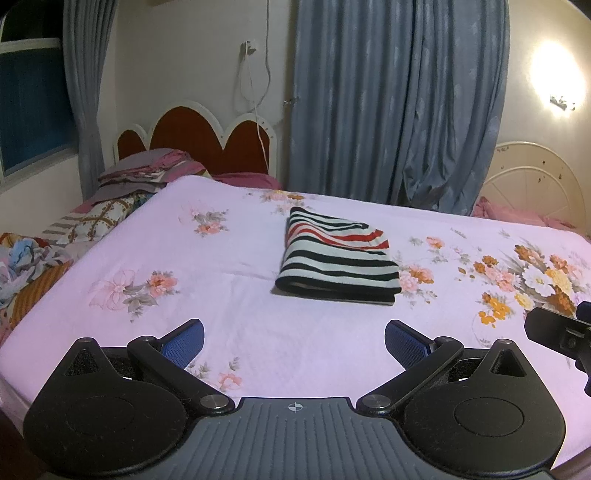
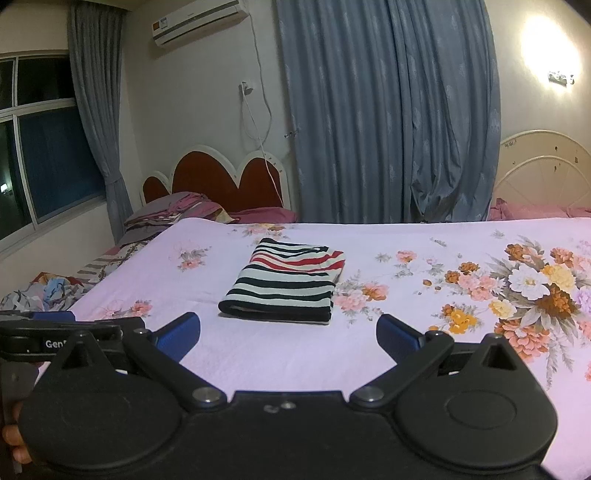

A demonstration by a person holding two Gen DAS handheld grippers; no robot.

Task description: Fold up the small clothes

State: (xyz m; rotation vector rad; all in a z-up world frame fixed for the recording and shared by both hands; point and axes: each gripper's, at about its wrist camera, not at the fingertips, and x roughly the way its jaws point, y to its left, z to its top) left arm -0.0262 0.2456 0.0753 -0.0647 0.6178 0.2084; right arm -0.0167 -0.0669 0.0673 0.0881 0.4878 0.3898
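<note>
Two tools, left tool (image 1: 293, 341) and right tool (image 2: 288, 334), hover spread and empty near the bed (image 1: 184, 258) edge, the striped garment (image 1: 338, 262) apparently fully folded at twelve o'clock, released.

Bedsheet (image 1: 184, 288): lying pink and floral, covering the bed.
Curtains (image 2: 388, 110): hanging blue-grey behind the bed.
Headboard (image 1: 199, 136): standing red, scalloped, against the wall.
Air conditioner (image 2: 199, 22): sitting high on the wall.
Wall lamp (image 2: 559, 77): glowing brightly.
</note>
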